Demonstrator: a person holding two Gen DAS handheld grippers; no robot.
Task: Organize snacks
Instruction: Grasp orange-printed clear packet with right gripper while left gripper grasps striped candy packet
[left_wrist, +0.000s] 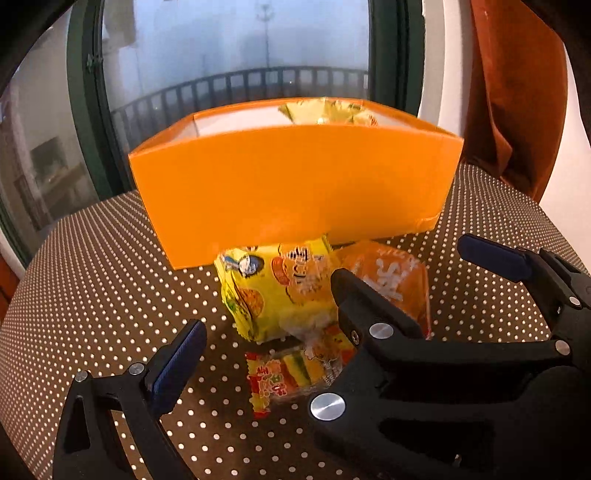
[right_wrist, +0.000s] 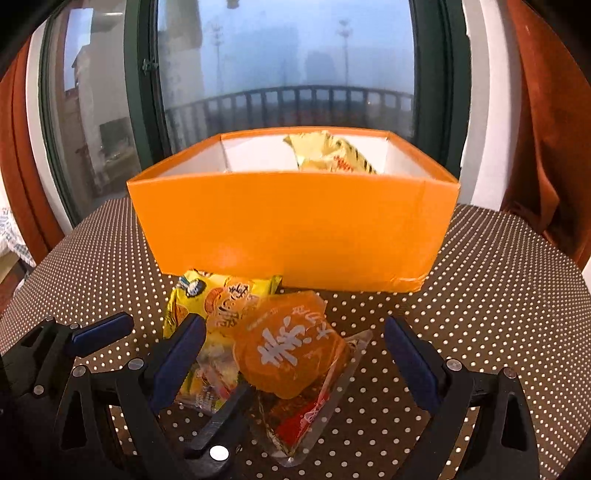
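An open orange box (left_wrist: 291, 192) stands on the dotted table (left_wrist: 92, 295), with a gold snack packet (left_wrist: 325, 110) inside. In front of it lie a yellow snack bag (left_wrist: 273, 291), an orange jelly pack (left_wrist: 391, 280) and a small red-yellow candy packet (left_wrist: 284, 373). My left gripper (left_wrist: 269, 314) is open above the yellow bag and candy. The right gripper (left_wrist: 399, 258) shows beside it, open. In the right wrist view, my right gripper (right_wrist: 295, 350) is open around the orange jelly pack (right_wrist: 291, 354), which rests on a clear packet (right_wrist: 317, 413). The box (right_wrist: 295, 229) stands behind.
The table wears a brown cloth with white dots (right_wrist: 498, 295). A window with a balcony railing (right_wrist: 288, 99) is behind the box. Rust curtains (right_wrist: 546, 129) hang at both sides. The left gripper (right_wrist: 144, 332) shows at the left of the right wrist view.
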